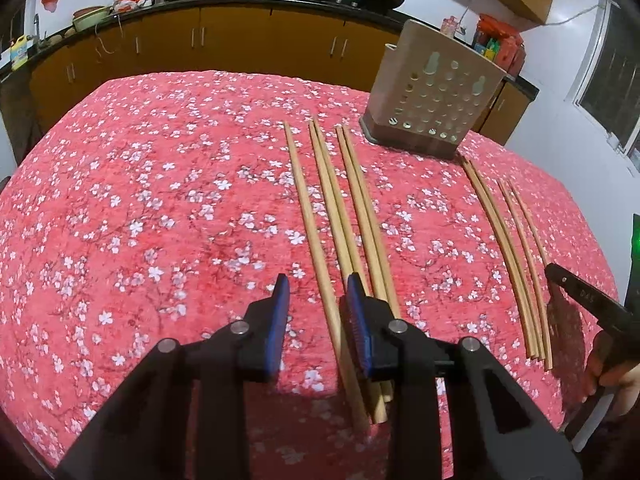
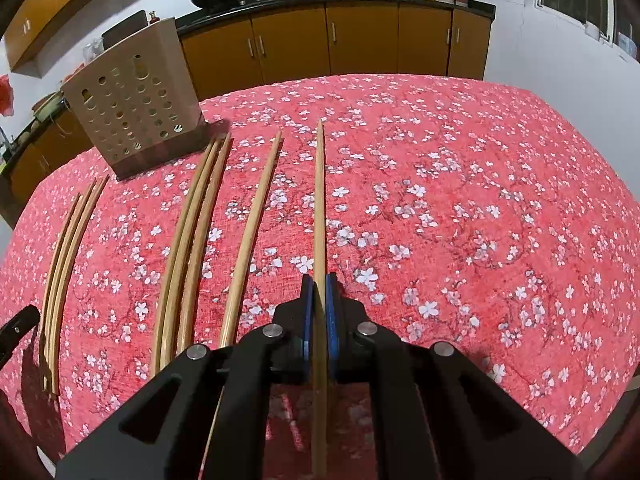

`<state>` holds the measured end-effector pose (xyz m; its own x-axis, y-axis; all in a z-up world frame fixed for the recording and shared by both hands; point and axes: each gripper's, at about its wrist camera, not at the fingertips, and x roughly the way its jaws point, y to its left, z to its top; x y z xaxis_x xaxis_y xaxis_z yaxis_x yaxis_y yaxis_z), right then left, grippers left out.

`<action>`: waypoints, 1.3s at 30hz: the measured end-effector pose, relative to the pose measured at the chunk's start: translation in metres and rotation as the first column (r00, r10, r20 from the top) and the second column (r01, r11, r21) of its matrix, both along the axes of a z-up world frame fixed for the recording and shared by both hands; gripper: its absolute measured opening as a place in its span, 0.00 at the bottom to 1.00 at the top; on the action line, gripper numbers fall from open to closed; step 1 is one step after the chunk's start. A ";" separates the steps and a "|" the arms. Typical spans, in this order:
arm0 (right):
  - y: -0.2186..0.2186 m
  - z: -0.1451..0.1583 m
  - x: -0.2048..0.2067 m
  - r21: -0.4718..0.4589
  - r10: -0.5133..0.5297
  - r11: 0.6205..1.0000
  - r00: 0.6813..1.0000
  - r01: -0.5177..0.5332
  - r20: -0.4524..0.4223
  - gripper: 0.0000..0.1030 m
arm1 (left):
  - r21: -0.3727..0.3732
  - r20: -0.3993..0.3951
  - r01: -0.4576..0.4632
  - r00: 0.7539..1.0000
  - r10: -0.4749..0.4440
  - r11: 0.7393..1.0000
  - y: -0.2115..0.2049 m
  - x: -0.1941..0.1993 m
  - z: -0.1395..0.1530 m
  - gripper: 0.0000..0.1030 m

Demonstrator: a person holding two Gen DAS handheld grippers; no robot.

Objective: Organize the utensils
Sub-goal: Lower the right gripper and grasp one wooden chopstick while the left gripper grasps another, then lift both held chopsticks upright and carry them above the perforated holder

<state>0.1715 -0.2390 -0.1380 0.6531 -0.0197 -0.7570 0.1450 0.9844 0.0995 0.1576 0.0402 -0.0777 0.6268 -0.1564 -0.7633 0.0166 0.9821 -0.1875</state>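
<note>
Right gripper (image 2: 319, 300) is clamped tight on a single chopstick (image 2: 319, 200), blue pads pressed to either side of it, the stick running straight ahead over the flowered tablecloth (image 2: 480, 220). Over on the left, the left gripper (image 1: 318, 300) has its jaws partly spread around the leftmost chopstick (image 1: 308, 216) of its group; a gap shows on the left side, so no pinch yet. The other sticks lie in loose rows on the cloth, and the perforated holder (image 1: 432, 92) stands upright at the far side, just past their tips. To do this well: centre that left stick between the pads before squeezing, keep clear of the neighbouring pair touching the right pad, then lift each stick level and tip it thin end down into the holder. Writing? Faint letters on the other gripper's arm at the edge, too small to read.
</note>
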 end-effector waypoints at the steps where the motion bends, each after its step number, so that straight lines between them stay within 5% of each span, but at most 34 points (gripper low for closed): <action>1: 0.000 0.000 0.000 -0.002 0.001 1.000 1.000 -0.001 0.000 0.07 | 0.010 -0.008 0.001 1.000 -0.001 1.000 -0.001 0.001 -0.002 0.30; 8: -0.001 0.000 -0.001 -0.007 0.011 1.000 1.000 -0.011 0.004 0.07 | 0.062 -0.024 -0.024 0.999 0.026 0.998 0.000 0.010 -0.008 0.09; 18: 0.001 0.002 -0.003 -0.007 0.028 1.000 1.000 -0.028 0.002 0.08 | 0.119 -0.013 -0.037 0.999 0.039 0.992 0.011 0.036 -0.007 0.08; 28: 0.000 0.002 0.037 -0.051 0.056 0.997 0.998 -0.056 0.002 0.07 | 0.162 0.004 -0.024 1.000 0.024 0.987 0.006 0.072 -0.009 0.08; 39: -0.010 -0.002 0.039 -0.017 0.066 0.998 0.998 -0.066 0.011 0.08 | 0.124 0.007 -0.035 0.999 0.034 0.992 0.016 0.064 -0.011 0.09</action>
<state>0.2105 -0.2491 -0.1399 0.6618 0.0115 -0.7496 0.0786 0.9933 0.0847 0.2215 0.0565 -0.0887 0.6337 -0.0388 -0.7726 -0.0174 0.9978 -0.0644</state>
